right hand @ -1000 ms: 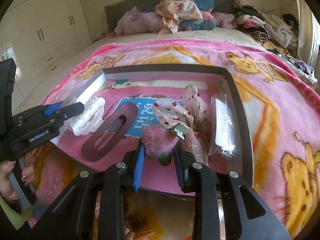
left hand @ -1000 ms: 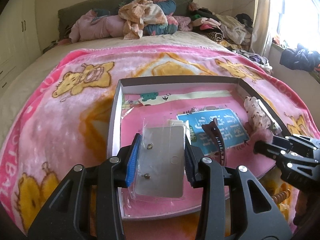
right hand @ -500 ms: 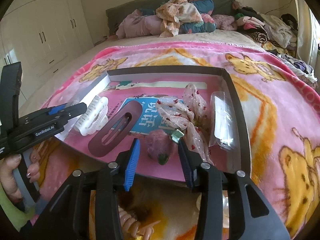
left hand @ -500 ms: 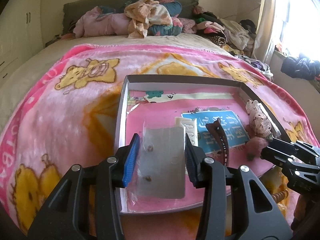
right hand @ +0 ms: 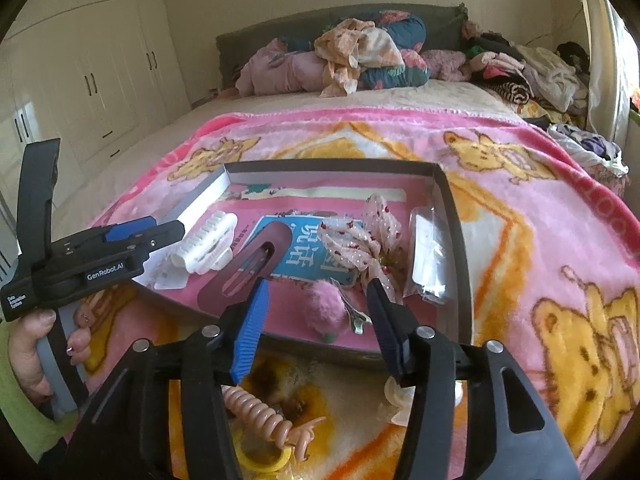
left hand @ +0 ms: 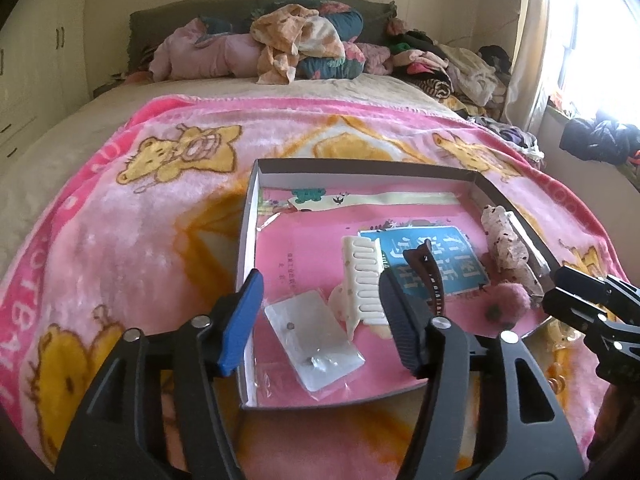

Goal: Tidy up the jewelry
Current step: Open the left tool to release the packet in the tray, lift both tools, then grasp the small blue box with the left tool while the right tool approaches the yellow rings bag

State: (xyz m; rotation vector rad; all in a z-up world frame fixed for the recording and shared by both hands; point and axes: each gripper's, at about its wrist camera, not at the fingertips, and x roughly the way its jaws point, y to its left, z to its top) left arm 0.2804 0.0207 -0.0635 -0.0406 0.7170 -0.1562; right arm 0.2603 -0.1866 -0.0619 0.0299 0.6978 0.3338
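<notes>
A shallow box tray lies on the pink blanket. In it lie an earring card in a clear bag, a white claw clip, a dark brown hair clip, a dotted fabric bow, a pink pompom clip and a clear packet. My left gripper is open and empty above the earring card. My right gripper is open and empty just in front of the pompom clip.
Below the tray's near edge on the blanket lie a coiled peach hair tie, a yellow ring and a pale scrunchie. Piled clothes sit at the bed's head. Wardrobes stand at left.
My left gripper opened and let go of the earring card, which now lies in the tray. My right gripper opened, released the pompom clip and drew back.
</notes>
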